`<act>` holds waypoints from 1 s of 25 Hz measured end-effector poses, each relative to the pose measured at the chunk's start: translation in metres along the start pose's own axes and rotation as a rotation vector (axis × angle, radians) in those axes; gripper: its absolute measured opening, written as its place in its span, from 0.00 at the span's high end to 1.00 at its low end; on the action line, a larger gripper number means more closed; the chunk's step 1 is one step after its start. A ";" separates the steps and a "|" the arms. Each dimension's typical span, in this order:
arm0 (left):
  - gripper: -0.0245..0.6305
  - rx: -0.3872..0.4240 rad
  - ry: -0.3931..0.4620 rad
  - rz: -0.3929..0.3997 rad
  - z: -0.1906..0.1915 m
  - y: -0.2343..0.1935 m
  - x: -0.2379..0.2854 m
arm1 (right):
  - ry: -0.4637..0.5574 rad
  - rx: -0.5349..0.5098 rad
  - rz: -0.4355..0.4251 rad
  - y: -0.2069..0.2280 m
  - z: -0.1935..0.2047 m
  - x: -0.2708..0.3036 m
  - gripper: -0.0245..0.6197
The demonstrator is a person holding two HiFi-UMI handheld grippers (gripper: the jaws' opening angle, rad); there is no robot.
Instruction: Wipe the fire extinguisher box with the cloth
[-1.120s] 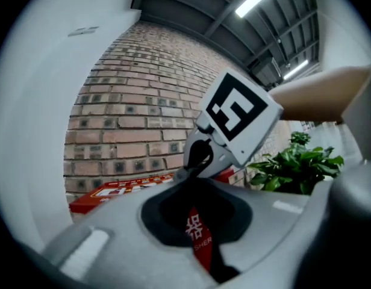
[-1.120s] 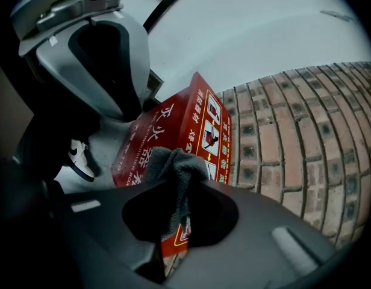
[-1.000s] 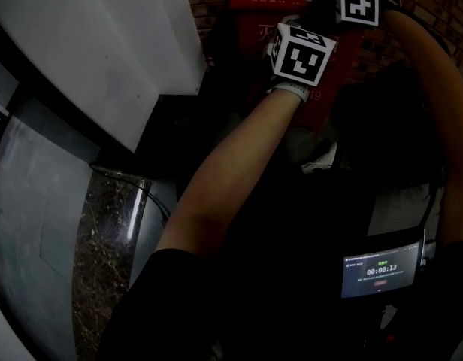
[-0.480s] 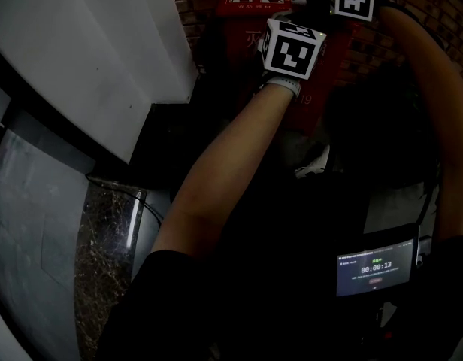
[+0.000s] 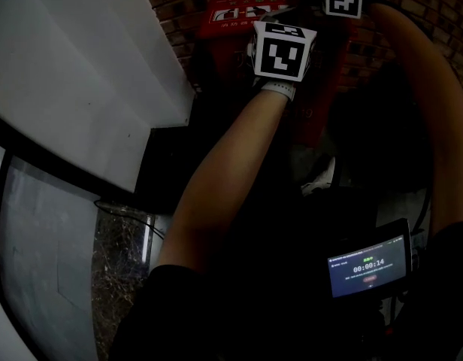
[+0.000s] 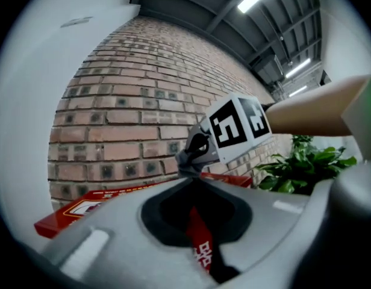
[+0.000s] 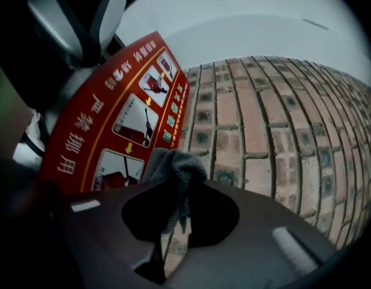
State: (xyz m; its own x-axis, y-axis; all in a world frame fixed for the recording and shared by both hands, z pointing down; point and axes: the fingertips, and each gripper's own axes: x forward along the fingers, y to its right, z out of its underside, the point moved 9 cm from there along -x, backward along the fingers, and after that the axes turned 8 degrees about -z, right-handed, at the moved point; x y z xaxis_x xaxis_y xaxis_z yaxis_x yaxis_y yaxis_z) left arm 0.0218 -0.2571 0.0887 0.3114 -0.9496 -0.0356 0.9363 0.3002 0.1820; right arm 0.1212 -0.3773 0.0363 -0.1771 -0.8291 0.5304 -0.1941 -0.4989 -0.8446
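Risk: the right gripper pinches only a small fold of the grey cloth. Drag across the lid could pull it free, or snag it on the brick wall just beside.

The left gripper has its jaws together on nothing and sits near the right one, so a knock is possible.

The red fire extinguisher box stands at the far side against the wall, with the cloth at its lid edge. The lid is closed and the contents are not visible.
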 end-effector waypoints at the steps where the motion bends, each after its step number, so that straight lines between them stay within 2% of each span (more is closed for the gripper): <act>1: 0.96 -0.006 -0.007 0.000 0.002 -0.001 0.003 | -0.014 -0.016 0.007 0.000 0.003 0.006 0.91; 5: 0.96 -0.022 -0.021 0.004 0.010 -0.002 0.014 | -0.032 -0.046 0.000 -0.001 0.008 0.034 0.91; 13: 0.96 -0.009 0.002 0.022 0.007 -0.002 0.018 | -0.034 -0.017 -0.057 -0.004 0.008 0.067 0.91; 19: 0.96 -0.006 0.010 0.011 0.010 0.000 0.018 | 0.001 -0.021 -0.072 -0.011 0.005 0.054 0.92; 25: 0.96 0.080 -0.001 0.007 0.011 0.004 0.017 | 0.043 -0.020 -0.103 -0.029 -0.006 0.022 0.92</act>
State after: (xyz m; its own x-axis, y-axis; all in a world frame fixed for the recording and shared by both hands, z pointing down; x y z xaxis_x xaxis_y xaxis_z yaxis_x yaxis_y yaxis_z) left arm 0.0294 -0.2729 0.0993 0.3174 -0.9477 -0.0329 0.9182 0.2984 0.2607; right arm 0.1170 -0.3791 0.0732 -0.1961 -0.7622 0.6169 -0.2321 -0.5752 -0.7844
